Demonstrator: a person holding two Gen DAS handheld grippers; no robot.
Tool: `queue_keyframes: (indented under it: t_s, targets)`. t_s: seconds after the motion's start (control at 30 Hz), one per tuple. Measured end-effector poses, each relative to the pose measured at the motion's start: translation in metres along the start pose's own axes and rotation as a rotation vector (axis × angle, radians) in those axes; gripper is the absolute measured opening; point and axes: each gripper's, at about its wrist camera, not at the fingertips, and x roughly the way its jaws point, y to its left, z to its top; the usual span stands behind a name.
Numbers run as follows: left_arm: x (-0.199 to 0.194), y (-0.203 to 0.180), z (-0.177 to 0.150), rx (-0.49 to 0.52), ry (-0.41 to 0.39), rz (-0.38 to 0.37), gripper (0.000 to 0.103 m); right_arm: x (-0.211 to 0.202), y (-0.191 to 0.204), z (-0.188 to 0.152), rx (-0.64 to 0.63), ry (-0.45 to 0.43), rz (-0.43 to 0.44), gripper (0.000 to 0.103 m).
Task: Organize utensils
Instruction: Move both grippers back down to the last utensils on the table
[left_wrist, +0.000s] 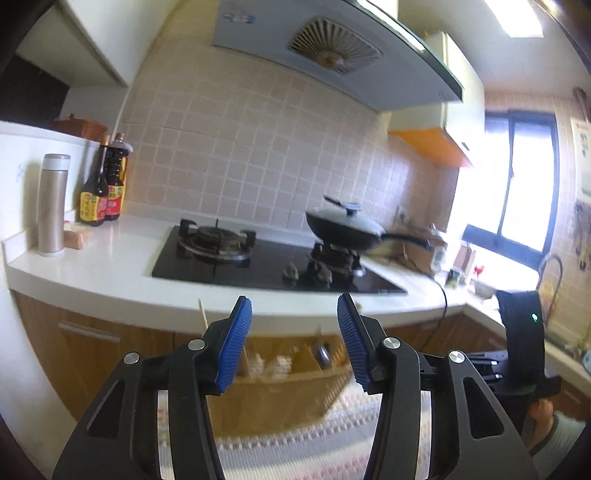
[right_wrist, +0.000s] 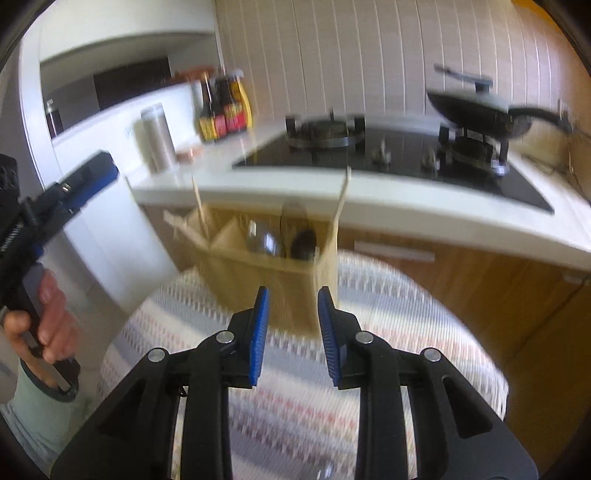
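A wooden utensil holder (right_wrist: 266, 258) with several compartments stands on a table with a patterned cloth (right_wrist: 388, 314), also in the left wrist view (left_wrist: 295, 373). It holds chopsticks (right_wrist: 341, 206) and dark spoons (right_wrist: 303, 243); a chopstick (left_wrist: 202, 314) and a spoon (left_wrist: 323, 352) show in the left wrist view. My left gripper (left_wrist: 294, 306) is open and empty, raised above the holder. My right gripper (right_wrist: 291, 295) is open and empty, just in front of the holder. The left gripper also appears at the left of the right wrist view (right_wrist: 85, 177).
Behind the table is a white counter (left_wrist: 129, 280) with a gas hob (left_wrist: 258, 262), a lidded black pan (left_wrist: 343, 229), sauce bottles (left_wrist: 103, 184) and a steel flask (left_wrist: 51, 206). Wooden cabinets (right_wrist: 480, 295) lie below. Both views are motion-blurred.
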Motion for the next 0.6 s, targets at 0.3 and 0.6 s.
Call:
queue_keyframes:
  t_s: [0.3, 0.6]
  targets:
    - [-0.021, -0.030, -0.048, 0.094, 0.156, -0.007, 0.058, 0.003, -0.009, -0.047, 0.069, 0.227, -0.038, 0.024]
    - [-0.001, -0.007, -0.149, -0.085, 0.597, 0.064, 0.058, 0.027, -0.012, -0.116, 0.150, 0.497, -0.032, 0.024]
